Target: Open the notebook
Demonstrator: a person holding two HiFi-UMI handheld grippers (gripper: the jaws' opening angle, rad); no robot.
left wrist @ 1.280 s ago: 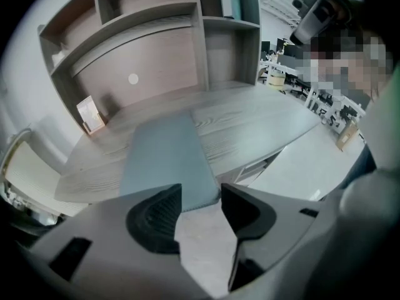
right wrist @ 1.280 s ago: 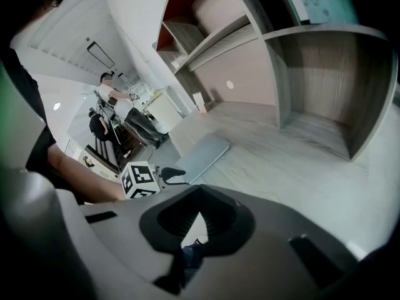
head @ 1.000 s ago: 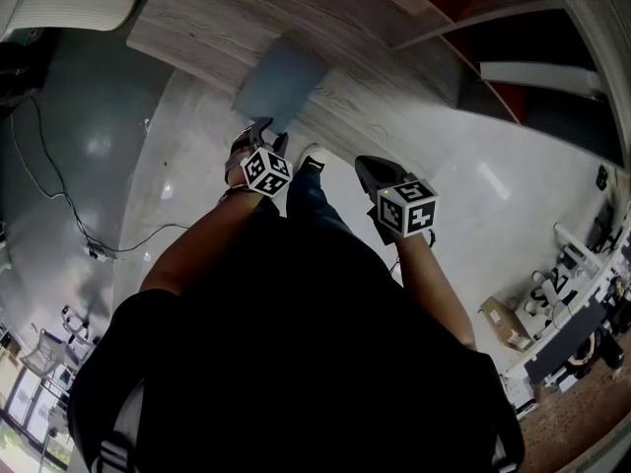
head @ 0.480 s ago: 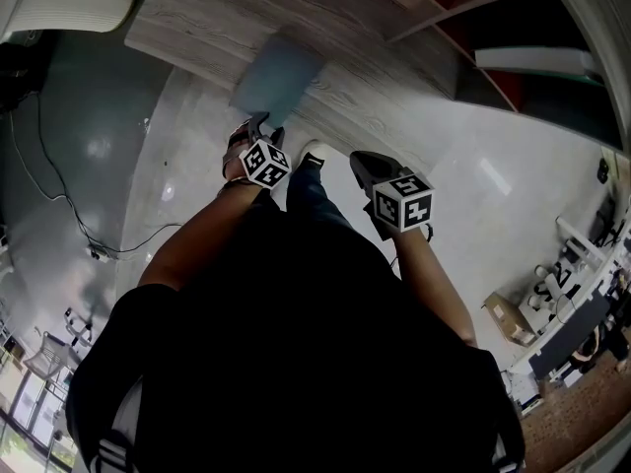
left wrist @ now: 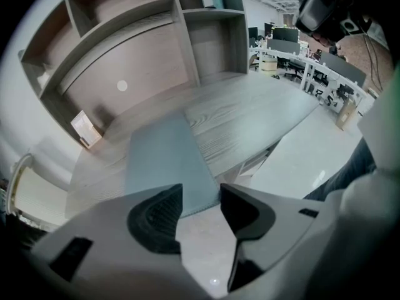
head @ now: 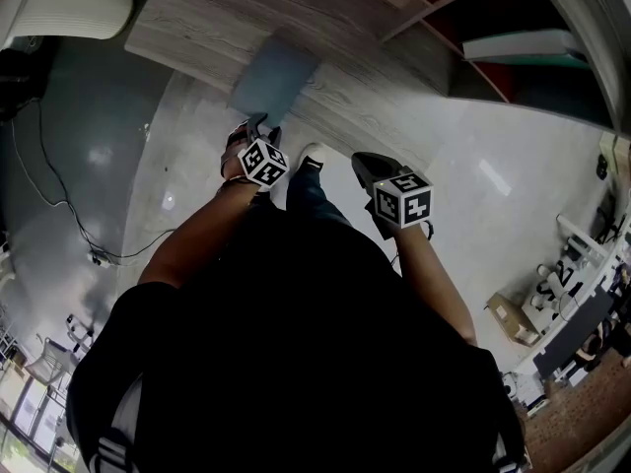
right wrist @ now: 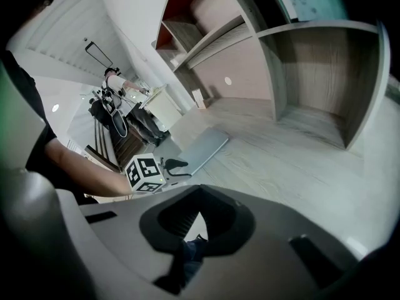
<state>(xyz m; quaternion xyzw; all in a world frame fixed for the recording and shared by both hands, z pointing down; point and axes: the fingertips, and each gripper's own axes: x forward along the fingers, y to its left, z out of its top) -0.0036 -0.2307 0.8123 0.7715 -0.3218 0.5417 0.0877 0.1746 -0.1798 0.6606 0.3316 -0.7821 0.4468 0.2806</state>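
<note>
Two tools: both are held over the floor (head: 197,166) just off the near edge of the bench (head: 375,77); neither touches the notebook.
Left tool (left wrist: 201,195): spread but closing, tipped steeply down; the notebook's near edge shows in the gap at its tips, and the pads do not press on it.
Notebook (head: 273,85): closed and flat at 12 o'clock from the left tool, its near edge overhanging the bench edge above the floor.
Right tool (right wrist: 199,192): tips pressed together on nothing, at 4 o'clock from the left tool and well apart from the notebook, which lies at 10 o'clock from it.
Risk, whole-book pinch: if the tips close over the full thickness and not the cover alone, the notebook would likely lift shut.
Risk, slide: nothing pins the notebook down, so a pull toward 6 o'clock could drag the overhanging notebook off the bench.
Risk, missed edge: closing short of the edge would likely catch only air.
Cause in common: the right tool is too far off to steady anything.
</note>
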